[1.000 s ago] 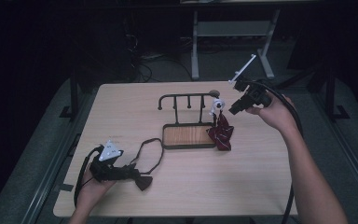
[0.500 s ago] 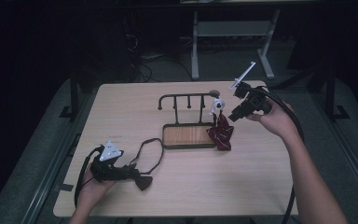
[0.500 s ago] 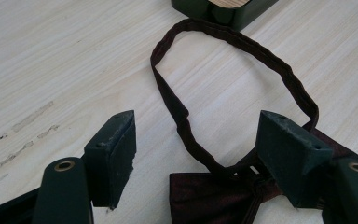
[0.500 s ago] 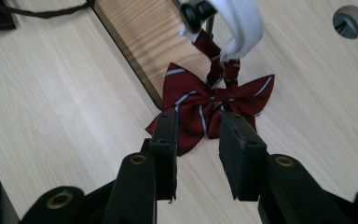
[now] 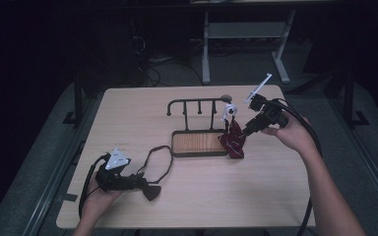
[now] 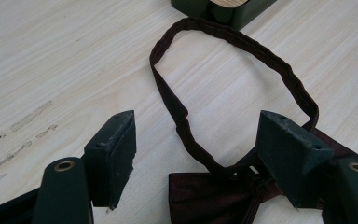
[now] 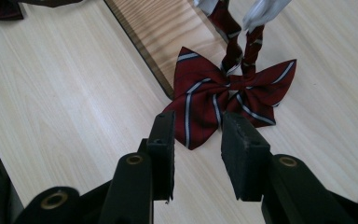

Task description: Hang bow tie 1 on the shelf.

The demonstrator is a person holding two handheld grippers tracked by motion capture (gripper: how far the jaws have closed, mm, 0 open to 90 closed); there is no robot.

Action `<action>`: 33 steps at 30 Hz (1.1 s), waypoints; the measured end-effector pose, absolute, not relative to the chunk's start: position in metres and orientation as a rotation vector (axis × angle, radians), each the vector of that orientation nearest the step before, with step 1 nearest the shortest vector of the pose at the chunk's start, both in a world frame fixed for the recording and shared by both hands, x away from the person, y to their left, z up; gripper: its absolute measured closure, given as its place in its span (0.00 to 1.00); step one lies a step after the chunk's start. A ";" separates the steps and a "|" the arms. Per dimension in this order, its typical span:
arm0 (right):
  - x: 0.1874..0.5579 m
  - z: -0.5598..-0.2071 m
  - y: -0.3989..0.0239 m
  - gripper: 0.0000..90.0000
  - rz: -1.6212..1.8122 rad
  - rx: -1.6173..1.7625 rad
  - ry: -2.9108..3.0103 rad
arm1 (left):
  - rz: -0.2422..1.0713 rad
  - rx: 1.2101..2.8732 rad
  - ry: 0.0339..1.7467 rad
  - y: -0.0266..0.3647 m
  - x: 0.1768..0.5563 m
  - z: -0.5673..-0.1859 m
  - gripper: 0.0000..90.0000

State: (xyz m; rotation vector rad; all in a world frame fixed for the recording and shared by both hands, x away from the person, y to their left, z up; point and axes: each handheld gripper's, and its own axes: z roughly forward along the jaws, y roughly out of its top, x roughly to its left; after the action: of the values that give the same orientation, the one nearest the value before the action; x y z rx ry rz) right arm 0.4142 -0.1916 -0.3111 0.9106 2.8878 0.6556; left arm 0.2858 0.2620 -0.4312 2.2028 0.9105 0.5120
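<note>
Maroon and striped, a bow tie point(image 7: 228, 100) hangs by its strap from the right end of a black hook rack point(image 5: 197, 104), its lower edge reaching the tabletop beside the rack's wooden base point(image 5: 199, 142). A white tag point(image 5: 228, 112) sits on the strap just above the bow. The right gripper point(image 7: 196, 140), held in a hand at the right of the table point(image 5: 256, 196), points down and left at the tie; its 2 jaws stand a little apart, have just been opening, and carry nothing between them, with the bow's near corner showing through the gap just beyond the tips. In the high view the gripper's tips sit just beside the tie, and whether they touch it cannot be told.

At the near left, the left gripper point(image 6: 198, 154) lies low over the table with its jaws wide apart. A second bow tie point(image 6: 219, 196), plain dark maroon, lies flat on the wood between them: one jaw stands clear on bare table, while the other rests over the bow's far wing. Its thin strap point(image 6: 233, 42) loops away toward the rack's base, stopping just short of the near corner. A black cable point(image 5: 84, 187) curls round the left hand point(image 5: 98, 199).
</note>
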 end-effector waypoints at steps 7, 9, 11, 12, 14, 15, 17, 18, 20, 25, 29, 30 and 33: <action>0.410 -0.317 -0.195 0.69 0.674 0.919 2.900 | 0.507 2.206 0.912 0.262 0.286 -0.431 0.33; 0.408 -0.321 -0.197 0.67 0.674 0.932 2.904 | 0.508 2.208 0.910 0.261 0.286 -0.432 0.33; 0.408 -0.323 -0.198 0.67 0.678 0.931 2.905 | 0.508 2.207 0.911 0.261 0.286 -0.432 0.33; 0.407 -0.324 -0.199 0.67 0.681 0.942 2.906 | 0.509 2.207 0.911 0.261 0.286 -0.432 0.33; 0.406 -0.327 -0.201 0.67 0.684 0.947 2.906 | 0.508 2.205 0.914 0.261 0.286 -0.431 0.33; 0.406 -0.328 -0.202 0.67 0.683 0.951 2.906 | 0.508 2.205 0.914 0.262 0.286 -0.431 0.33; 0.405 -0.332 -0.204 0.66 0.695 0.952 2.911 | 0.508 2.205 0.915 0.262 0.286 -0.431 0.33; 0.405 -0.332 -0.204 0.66 0.695 0.952 2.911 | 0.509 2.206 0.914 0.261 0.286 -0.432 0.33; 0.403 -0.334 -0.205 0.66 0.697 0.959 2.910 | 0.509 2.206 0.911 0.261 0.286 -0.432 0.32; 0.399 -0.340 -0.205 0.65 0.713 0.942 2.913 | 0.513 2.201 0.915 0.262 0.286 -0.431 0.32; 0.395 -0.344 -0.205 0.64 0.714 0.940 2.917 | 0.513 2.200 0.916 0.263 0.286 -0.431 0.32; 0.395 -0.344 -0.205 0.64 0.714 0.940 2.917 | 0.513 2.200 0.916 0.263 0.286 -0.431 0.32; 0.392 -0.348 -0.205 0.64 0.718 0.943 2.921 | 0.514 2.204 0.915 0.263 0.286 -0.432 0.32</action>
State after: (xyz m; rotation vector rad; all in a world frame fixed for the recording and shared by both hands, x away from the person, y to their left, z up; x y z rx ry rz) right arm 0.3922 -0.2052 -0.3475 0.9433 2.9213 0.7179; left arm 0.2860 0.2627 -0.4316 2.2043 0.9152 0.5137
